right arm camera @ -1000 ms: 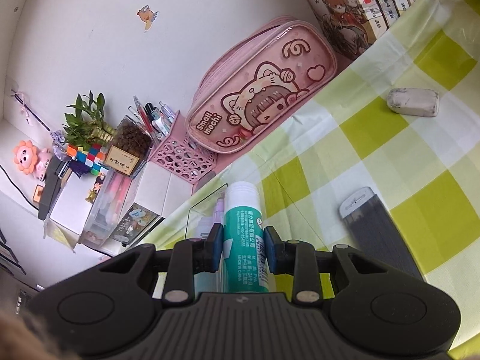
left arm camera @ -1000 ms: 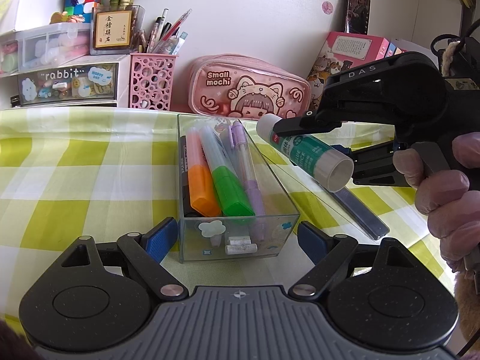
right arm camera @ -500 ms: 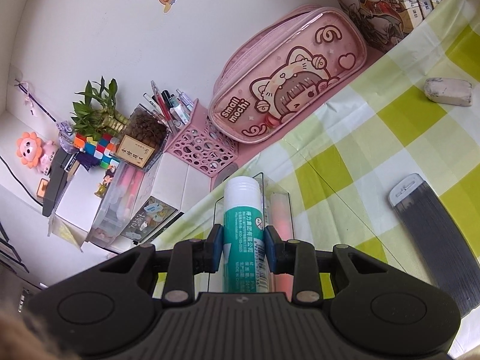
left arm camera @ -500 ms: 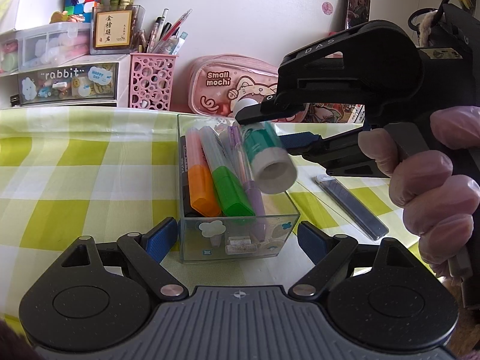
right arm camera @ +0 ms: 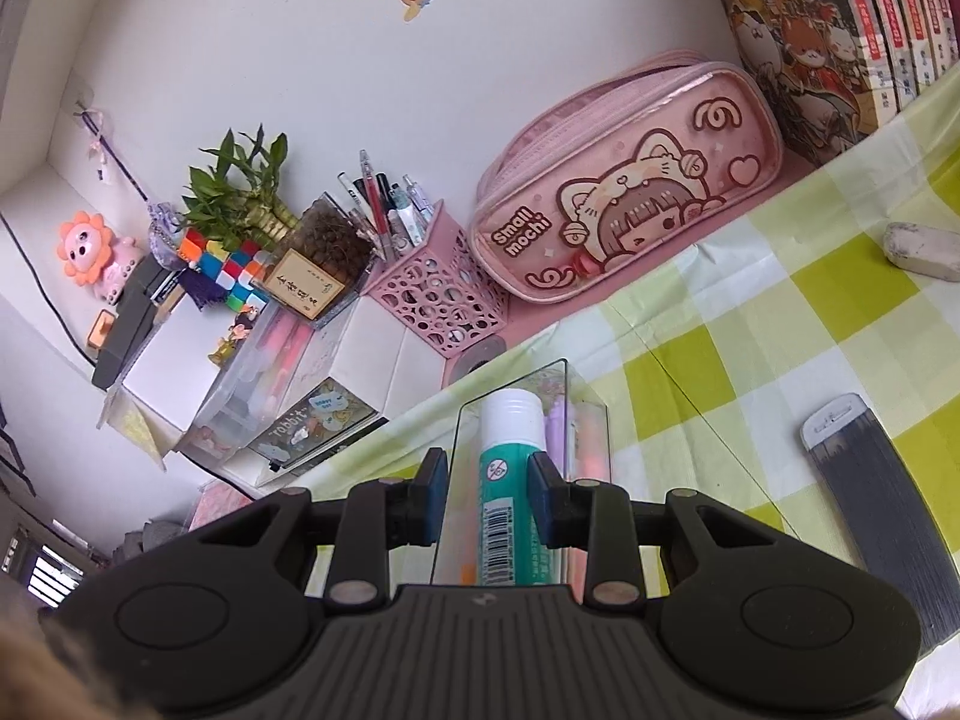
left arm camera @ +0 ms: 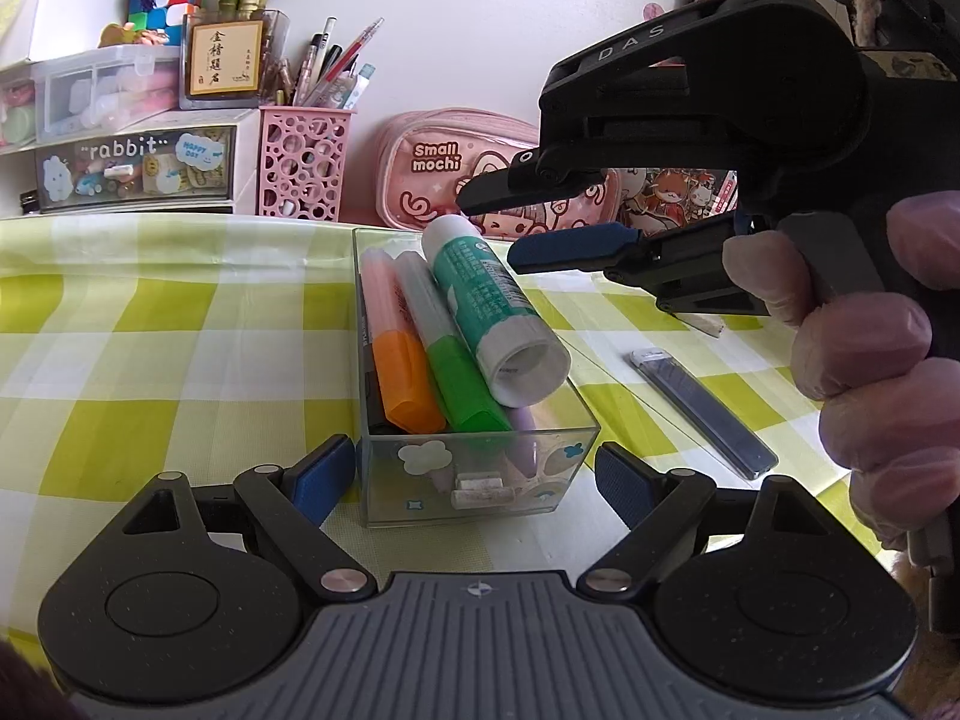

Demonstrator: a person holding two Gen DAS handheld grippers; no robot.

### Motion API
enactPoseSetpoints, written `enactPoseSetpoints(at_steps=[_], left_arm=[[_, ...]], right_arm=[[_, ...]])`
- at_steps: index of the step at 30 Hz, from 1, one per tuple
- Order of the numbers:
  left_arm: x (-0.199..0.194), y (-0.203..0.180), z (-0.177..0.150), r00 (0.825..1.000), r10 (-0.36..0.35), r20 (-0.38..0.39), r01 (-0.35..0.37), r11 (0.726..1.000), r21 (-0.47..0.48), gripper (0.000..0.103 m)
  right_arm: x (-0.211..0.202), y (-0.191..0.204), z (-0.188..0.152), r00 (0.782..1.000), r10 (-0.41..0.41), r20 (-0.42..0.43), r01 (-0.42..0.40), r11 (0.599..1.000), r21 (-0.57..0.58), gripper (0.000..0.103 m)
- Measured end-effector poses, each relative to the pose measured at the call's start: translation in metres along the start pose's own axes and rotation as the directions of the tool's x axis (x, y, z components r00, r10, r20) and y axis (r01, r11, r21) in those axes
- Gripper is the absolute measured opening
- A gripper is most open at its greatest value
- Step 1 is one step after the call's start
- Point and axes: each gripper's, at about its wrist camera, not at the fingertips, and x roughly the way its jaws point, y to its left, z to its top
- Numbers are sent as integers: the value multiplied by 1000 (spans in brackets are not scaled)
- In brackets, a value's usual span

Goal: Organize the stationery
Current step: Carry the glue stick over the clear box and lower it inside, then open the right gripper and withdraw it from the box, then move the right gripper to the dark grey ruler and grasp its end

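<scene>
Glue comes first: the green and white glue stick (left arm camera: 487, 309) lies in the clear plastic box (left arm camera: 477, 468), resting on top of the orange highlighter (left arm camera: 403, 381), the green highlighter (left arm camera: 462, 387) and a purple pen (right arm camera: 555, 426). Its white cap end points to the far wall of the box.

The right gripper (right arm camera: 487, 495) has its blue pads spread apart, one on each side of the stick, and they do not squeeze it. So the glue stick looks let go. The left gripper (left arm camera: 474, 477) is spread wide too, with one pad just beside each side of the box and holding nothing.

To do this step well, the right gripper should lift straight back and up, so a pad does not bump the stick or tip the thin box. The left one can stay close to steady the box.

The table has a yellow and white check cloth (left arm camera: 150, 324). A flat grey lead case (left arm camera: 702, 414) lies on it, and a grey eraser (right arm camera: 921, 249) lies farther off; both probably still need putting away. At the back stand a pink pencil case (right arm camera: 624, 180), a pink pen cup (left arm camera: 303, 165), small drawers (left arm camera: 132, 165), a plant (right arm camera: 240, 192) and books (right arm camera: 828, 30) by a white wall.
</scene>
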Motion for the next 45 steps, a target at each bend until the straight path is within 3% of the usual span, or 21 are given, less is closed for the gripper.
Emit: enactPoseSetpoints(at_steps=[20, 25, 31, 45], left_arm=[[0, 0, 0, 1000, 3, -1, -3, 1000, 2, 84], [0, 0, 0, 1000, 3, 0, -3, 1000, 1, 84], [0, 0, 0, 1000, 2, 0, -2, 1000, 1, 84], [-1, 1, 0, 1000, 1, 0, -1, 1000, -1, 84]], right_arm=[[-28, -26, -3, 998, -53, 14, 53, 998, -28, 63], [-38, -35, -7, 996, -93, 11, 93, 993, -73, 70], [-55, -57, -10, 984, -175, 39, 178, 979, -100, 85], [-62, -67, -26, 955, -293, 49, 296, 919, -261, 86]])
